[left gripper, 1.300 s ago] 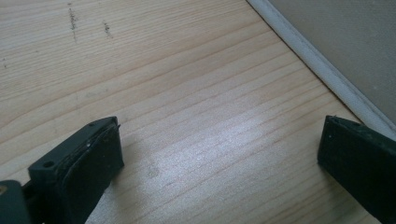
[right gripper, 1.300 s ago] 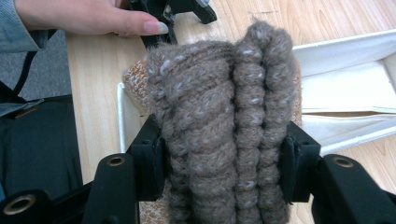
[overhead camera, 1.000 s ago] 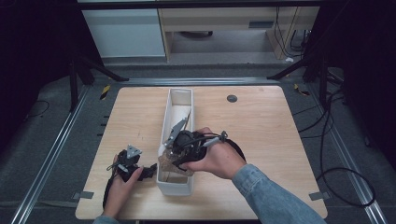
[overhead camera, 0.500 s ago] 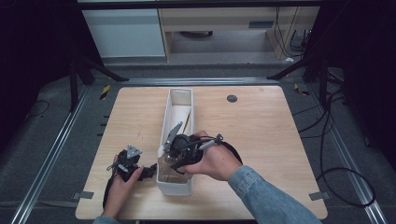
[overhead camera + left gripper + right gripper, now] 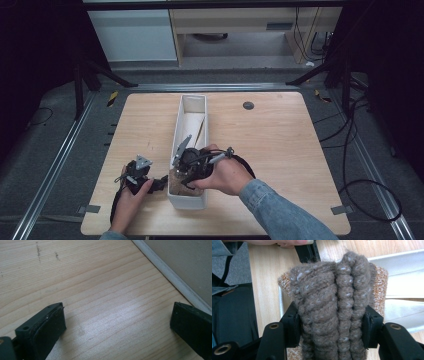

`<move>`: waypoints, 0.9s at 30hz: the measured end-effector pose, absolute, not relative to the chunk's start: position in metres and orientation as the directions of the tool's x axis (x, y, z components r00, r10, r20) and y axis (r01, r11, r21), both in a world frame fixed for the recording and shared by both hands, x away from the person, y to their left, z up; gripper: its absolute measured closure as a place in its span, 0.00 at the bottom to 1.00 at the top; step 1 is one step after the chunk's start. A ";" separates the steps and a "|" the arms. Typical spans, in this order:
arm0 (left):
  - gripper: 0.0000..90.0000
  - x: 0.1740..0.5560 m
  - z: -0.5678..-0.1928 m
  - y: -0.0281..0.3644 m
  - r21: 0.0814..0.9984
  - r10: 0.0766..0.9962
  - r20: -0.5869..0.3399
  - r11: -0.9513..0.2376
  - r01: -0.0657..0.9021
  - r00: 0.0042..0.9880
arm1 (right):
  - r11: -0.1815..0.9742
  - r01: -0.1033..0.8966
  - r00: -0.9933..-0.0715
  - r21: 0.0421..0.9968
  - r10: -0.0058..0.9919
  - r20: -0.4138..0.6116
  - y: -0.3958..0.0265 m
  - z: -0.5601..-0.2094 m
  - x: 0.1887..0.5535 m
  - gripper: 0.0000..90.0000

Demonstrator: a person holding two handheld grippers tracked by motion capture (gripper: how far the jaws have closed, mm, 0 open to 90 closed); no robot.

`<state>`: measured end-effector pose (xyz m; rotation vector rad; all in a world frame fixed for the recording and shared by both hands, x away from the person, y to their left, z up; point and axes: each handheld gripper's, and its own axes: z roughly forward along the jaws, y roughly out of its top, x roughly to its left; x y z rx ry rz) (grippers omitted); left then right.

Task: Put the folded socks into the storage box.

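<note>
Packing of a knitted piece into a tray, late stage.

Gripped in the right gripper [image 5: 332, 328]: thick brown ribbed wool knit with an orange-flecked part behind, folded into a bundle [image 5: 332, 300]. Jaws at roughly half spread, both pads pressed into the flanks of the bundle, folds bulging above and between them.

In the high view, right gripper [image 5: 186, 176] tilted down over the near end of the long narrow white plastic tray [image 5: 194, 100], with the knit [image 5: 176, 181] already inside the tray walls at that end. Impossible to tell whether resting on the tray floor or hanging just above it. Far half of the tray taken up by a pale, sheet-like object [image 5: 198, 129], too indistinct to name.

Left gripper [image 5: 161, 182] parked on the light wooden tabletop [image 5: 280, 150] just beside the tray's left wall. In the left gripper view, jaws of the left gripper [image 5: 117, 322] spread wide over bare wood [image 5: 100, 277], nothing between them, the tray's grey-white wall [image 5: 180, 265] close by the far jaw.

Judged done: pickup, folding or bunching of the knit, carriage to the tray, entry into its near end.

Judged left: settling of the bundle onto the tray floor, release of the grip, lifting of the right gripper clear without dragging the wool back out. Possibly also a steadying of the tray with the idle left gripper.
</note>
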<state>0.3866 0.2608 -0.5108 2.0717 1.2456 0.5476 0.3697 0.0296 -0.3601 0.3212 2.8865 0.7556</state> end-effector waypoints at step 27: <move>0.00 0.387 -0.511 0.261 0.711 0.886 0.023 -0.341 0.616 0.464 | 0.867 0.182 -0.970 0.464 0.236 -0.060 0.038 -0.385 0.376 0.50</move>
